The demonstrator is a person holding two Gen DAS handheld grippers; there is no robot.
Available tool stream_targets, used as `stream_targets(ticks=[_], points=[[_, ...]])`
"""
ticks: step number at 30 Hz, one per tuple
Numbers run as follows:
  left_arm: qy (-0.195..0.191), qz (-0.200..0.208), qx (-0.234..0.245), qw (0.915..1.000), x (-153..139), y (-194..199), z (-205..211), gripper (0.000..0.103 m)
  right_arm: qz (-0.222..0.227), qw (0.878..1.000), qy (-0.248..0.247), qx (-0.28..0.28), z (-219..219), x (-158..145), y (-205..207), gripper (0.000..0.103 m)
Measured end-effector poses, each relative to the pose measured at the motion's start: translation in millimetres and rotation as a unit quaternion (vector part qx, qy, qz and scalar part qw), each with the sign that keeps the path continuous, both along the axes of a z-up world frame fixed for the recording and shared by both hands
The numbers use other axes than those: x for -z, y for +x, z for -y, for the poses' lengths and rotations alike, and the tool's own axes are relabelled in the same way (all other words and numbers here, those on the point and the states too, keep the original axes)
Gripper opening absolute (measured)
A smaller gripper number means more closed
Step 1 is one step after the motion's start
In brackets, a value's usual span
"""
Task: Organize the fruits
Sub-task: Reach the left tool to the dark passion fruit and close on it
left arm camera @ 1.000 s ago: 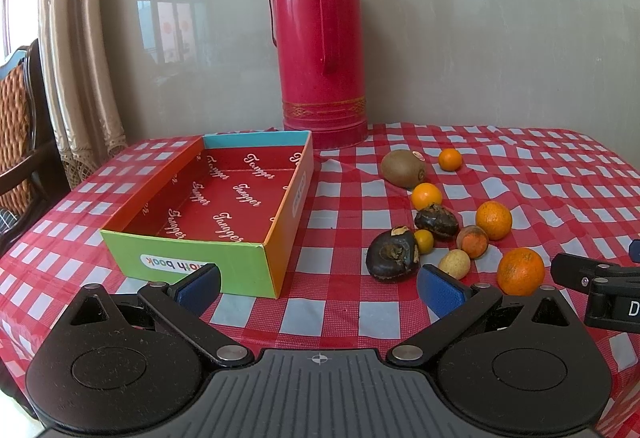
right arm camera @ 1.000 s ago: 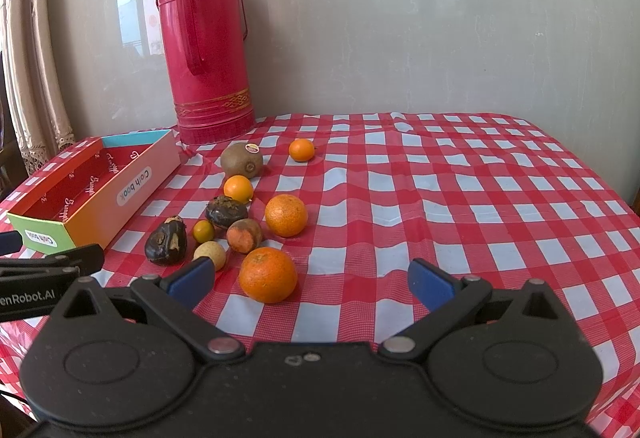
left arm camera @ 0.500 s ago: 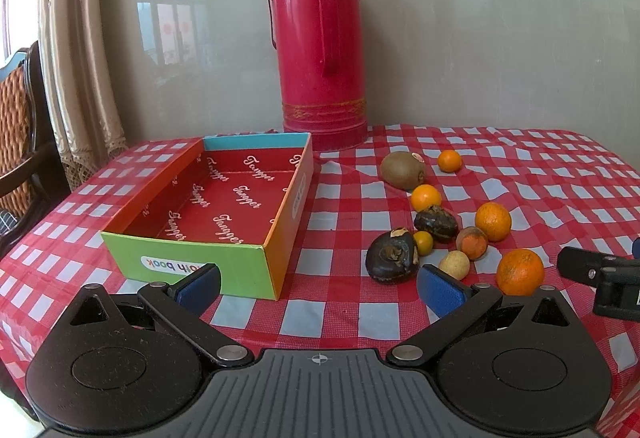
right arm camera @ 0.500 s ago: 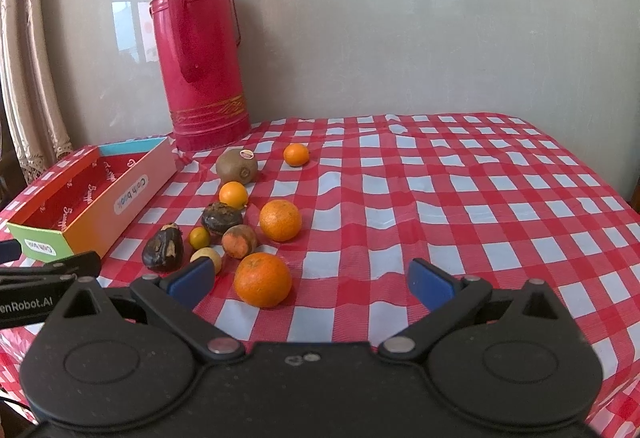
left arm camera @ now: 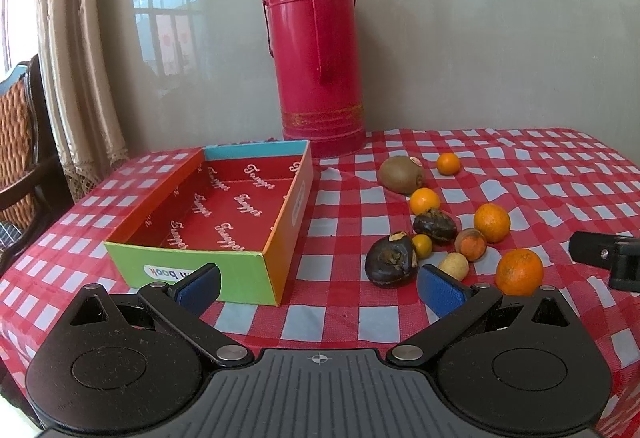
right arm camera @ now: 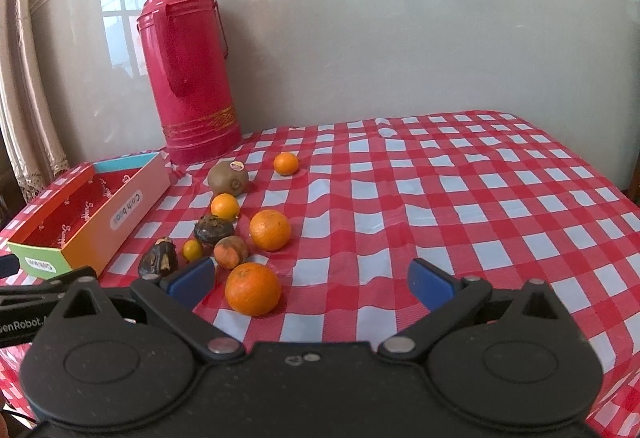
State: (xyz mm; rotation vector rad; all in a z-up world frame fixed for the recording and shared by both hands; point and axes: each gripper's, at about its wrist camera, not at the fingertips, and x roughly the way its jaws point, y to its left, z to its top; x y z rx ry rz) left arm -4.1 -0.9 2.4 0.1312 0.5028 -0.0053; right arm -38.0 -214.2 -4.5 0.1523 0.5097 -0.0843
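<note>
Both grippers hover over the red-and-white checked tablecloth (right arm camera: 460, 198) with jaws spread wide and empty: the left gripper (left arm camera: 320, 288) before the shallow multicoloured cardboard box (left arm camera: 224, 218), whose red lining repeats a white script word and whose side label reads "book"; the right gripper (right arm camera: 310, 284) just behind the nearest orange (right arm camera: 253, 289). A stickered brown kiwi (right arm camera: 228, 178) lies near the tall red thermos flask (right arm camera: 192, 70).

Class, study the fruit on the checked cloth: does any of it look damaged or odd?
Yes. Two dark fruits look shrivelled and blackened, likely spoiled, and a small one is blotched brown and orange. The oranges look sound.
</note>
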Motion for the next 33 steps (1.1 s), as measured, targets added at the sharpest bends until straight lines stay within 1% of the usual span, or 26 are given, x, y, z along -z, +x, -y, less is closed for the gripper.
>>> stream_targets(ticks=[5,8,14,17,20,23,26,31,33], points=[[0.005,0.009,0.004,0.9999,-1.1,-2.6,1.5,0.103,0.010,1.000,0.014,0.017,9.3,-1.8,-3.9,0.097],[0.012,0.013,0.016,0.9997,-1.1,-5.3,4.2,0.103,0.019,0.999,0.032,0.031,18.0,-3.2,-6.6,0.098],[0.049,0.033,0.047,0.9971,-1.7,-13.7,12.8,0.103,0.025,0.997,0.064,0.042,34.3,-2.4,-8.5,0.098],[0.075,0.038,0.059,0.9947,-0.9,-14.5,17.2,0.103,0.029,0.996,0.076,0.046,40.3,-2.3,-8.8,0.098],[0.101,0.038,0.077,0.9911,0.4,-11.1,22.2,0.103,0.031,0.994,0.085,0.055,45.7,-1.7,-8.4,0.098],[0.119,0.035,0.099,0.9873,3.3,-6.0,28.8,0.103,0.034,0.993,0.089,0.064,49.5,-1.6,-8.7,0.098],[0.138,0.026,0.129,0.9816,7.3,2.5,38.0,0.103,0.032,0.992,0.102,0.066,53.8,-0.6,-7.5,0.098],[0.176,0.007,0.183,0.9672,16.6,22.7,54.0,0.103,0.026,0.990,0.125,0.063,58.0,2.2,-4.5,0.098],[0.180,-0.004,0.190,0.9651,18.2,34.0,55.1,0.103,0.026,0.990,0.127,0.062,58.5,2.7,-3.6,0.098]])
